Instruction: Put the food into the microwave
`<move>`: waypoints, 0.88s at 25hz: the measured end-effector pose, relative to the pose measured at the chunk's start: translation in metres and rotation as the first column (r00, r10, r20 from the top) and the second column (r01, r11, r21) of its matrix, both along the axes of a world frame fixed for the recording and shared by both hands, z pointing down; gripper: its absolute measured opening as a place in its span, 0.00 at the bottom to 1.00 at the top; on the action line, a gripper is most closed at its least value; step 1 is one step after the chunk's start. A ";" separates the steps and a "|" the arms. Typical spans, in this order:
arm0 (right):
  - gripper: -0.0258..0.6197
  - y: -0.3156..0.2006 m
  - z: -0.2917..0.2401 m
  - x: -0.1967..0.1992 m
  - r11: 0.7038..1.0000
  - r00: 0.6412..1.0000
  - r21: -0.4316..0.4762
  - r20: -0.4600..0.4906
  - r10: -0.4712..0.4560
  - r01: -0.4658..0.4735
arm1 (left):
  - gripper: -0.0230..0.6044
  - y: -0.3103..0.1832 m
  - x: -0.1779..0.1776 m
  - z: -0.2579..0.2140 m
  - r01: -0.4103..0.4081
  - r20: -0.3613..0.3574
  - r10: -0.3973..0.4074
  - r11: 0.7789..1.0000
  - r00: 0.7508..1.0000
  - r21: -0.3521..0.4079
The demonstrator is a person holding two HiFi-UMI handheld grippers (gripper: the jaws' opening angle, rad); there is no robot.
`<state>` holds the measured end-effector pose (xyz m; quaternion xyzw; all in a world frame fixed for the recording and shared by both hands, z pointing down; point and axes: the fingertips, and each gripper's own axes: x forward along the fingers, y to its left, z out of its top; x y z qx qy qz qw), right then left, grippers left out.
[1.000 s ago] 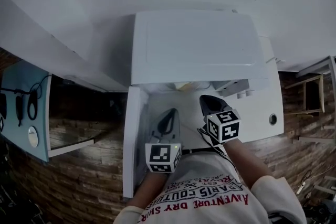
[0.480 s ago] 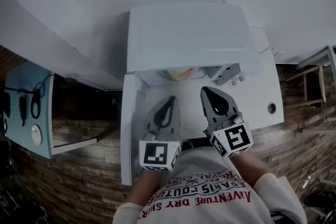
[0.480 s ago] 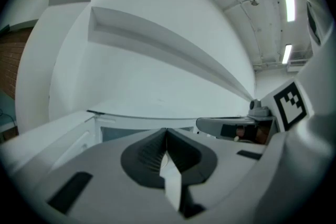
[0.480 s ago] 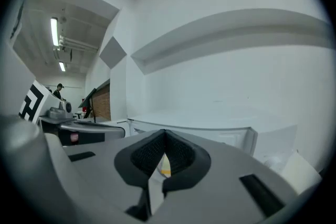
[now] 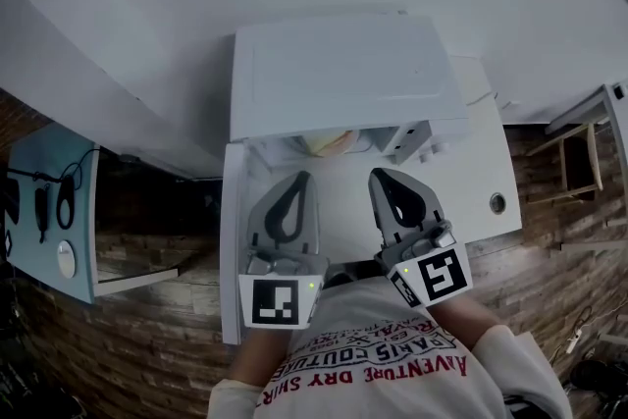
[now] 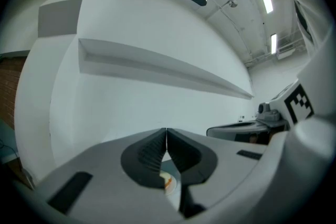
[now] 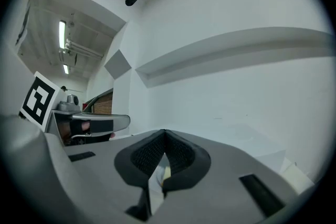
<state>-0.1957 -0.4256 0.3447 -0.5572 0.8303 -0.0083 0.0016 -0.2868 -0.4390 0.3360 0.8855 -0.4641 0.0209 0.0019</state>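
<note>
**Two grippers shut and empty, food at the microwave's mouth**

Both tools point level over the desk [image 5: 471, 196] in front of the microwave [image 5: 343, 74], whose door [image 5: 232, 250] stands swung out to the left. The left gripper [image 6: 166, 132] has its fingers pressed together with nothing between them, and the right gripper [image 7: 165, 135] likewise. The food [image 5: 332, 140], something pale yellow on what may be a plate [image 5: 312, 147], shows just under the microwave's front edge. Whether it sits inside the cavity or just before it I cannot tell. I judge it light, the plate stiff and smooth-rimmed, the contents apt to slide if tipped, so a hold on opposite rims, kept level, looks safest
</note>
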 end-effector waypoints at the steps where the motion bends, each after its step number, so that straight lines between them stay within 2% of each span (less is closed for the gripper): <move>1: 0.06 0.000 -0.002 -0.001 1.000 1.000 -0.001 0.001 -0.003 0.003 | 0.05 -0.002 0.000 -0.001 0.002 -0.005 -0.002 1.000 1.000 0.001; 13: 0.06 -0.016 -0.002 -0.002 0.999 0.999 -0.035 0.031 -0.010 0.011 | 0.05 -0.015 0.000 -0.006 0.014 -0.030 -0.014 1.000 0.999 0.003; 22: 0.06 -0.019 0.010 0.001 0.996 0.998 -0.088 0.066 0.014 -0.008 | 0.05 -0.020 -0.005 0.001 0.008 -0.019 -0.008 1.000 1.000 0.022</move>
